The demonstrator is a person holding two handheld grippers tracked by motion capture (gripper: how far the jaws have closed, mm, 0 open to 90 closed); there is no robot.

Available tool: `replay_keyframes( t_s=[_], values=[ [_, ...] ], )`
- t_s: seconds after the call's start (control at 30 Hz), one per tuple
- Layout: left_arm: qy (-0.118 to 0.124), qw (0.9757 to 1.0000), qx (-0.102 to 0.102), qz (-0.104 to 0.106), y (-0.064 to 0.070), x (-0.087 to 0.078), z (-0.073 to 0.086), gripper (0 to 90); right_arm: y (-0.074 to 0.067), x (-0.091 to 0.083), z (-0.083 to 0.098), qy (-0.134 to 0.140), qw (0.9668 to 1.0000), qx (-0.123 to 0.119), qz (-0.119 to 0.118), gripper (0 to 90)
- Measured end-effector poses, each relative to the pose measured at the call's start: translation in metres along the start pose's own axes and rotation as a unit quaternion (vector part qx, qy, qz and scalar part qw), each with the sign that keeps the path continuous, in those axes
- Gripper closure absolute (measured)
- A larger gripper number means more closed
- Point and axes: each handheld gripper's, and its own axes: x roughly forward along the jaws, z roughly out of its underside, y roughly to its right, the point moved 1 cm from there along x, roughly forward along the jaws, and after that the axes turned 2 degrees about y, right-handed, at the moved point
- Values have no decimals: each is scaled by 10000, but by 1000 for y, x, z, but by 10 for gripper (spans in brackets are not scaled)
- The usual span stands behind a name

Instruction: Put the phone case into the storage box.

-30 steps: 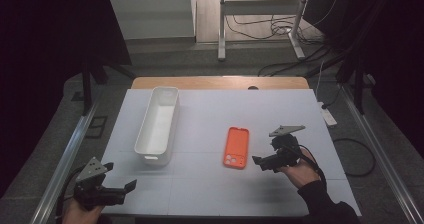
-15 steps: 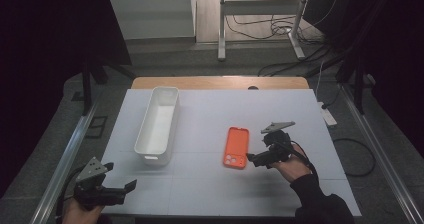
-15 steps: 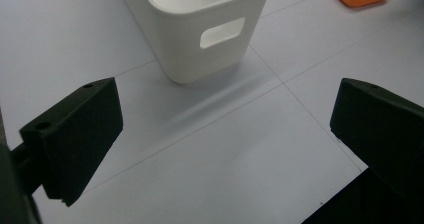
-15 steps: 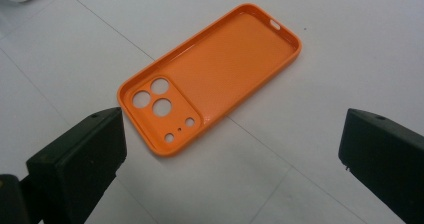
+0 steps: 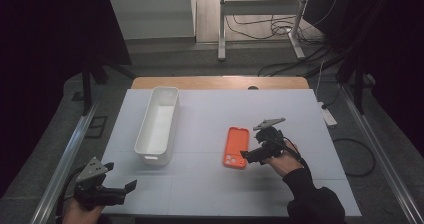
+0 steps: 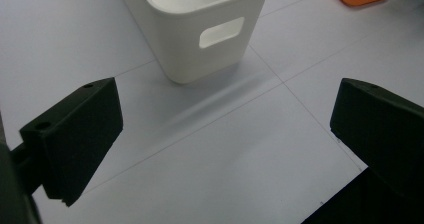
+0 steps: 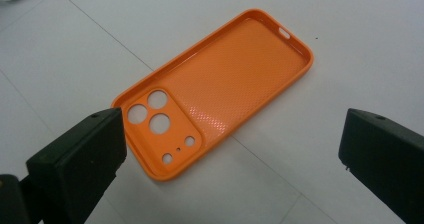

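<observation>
Orange silicone phone case (image 7: 215, 91) lies open side up on the white table (image 5: 210, 184), right of the long white plastic bin (image 5: 157, 124). Right gripper (image 5: 246, 155), jaws spread, has edged closer to its near end; left gripper (image 5: 131, 186), also spread, stays at the table's near-left corner.

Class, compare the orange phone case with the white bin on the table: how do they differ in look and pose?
The phone case is orange, flat and shallow; the bin is white, deep and tall-walled. The case has round camera holes at one end; the bin has a slot handle in its end wall. The case lies by the right gripper; the bin sits farther left. Both lie open side up, empty, lengthwise on the table.
</observation>
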Motion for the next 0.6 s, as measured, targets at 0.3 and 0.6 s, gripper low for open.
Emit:
replay_keyframes(
  t_s=[0.3, 0.6],
  values=[
    [-5, 10000, 10, 9, 0, 0, 0, 12, -2, 9, -9, -43, 10000, -24, -29, 0],
    [-9, 10000, 26, 13, 0, 0, 0, 12, -5, 18, -16, -118, 9999, -35, -36, 0]
  ],
)
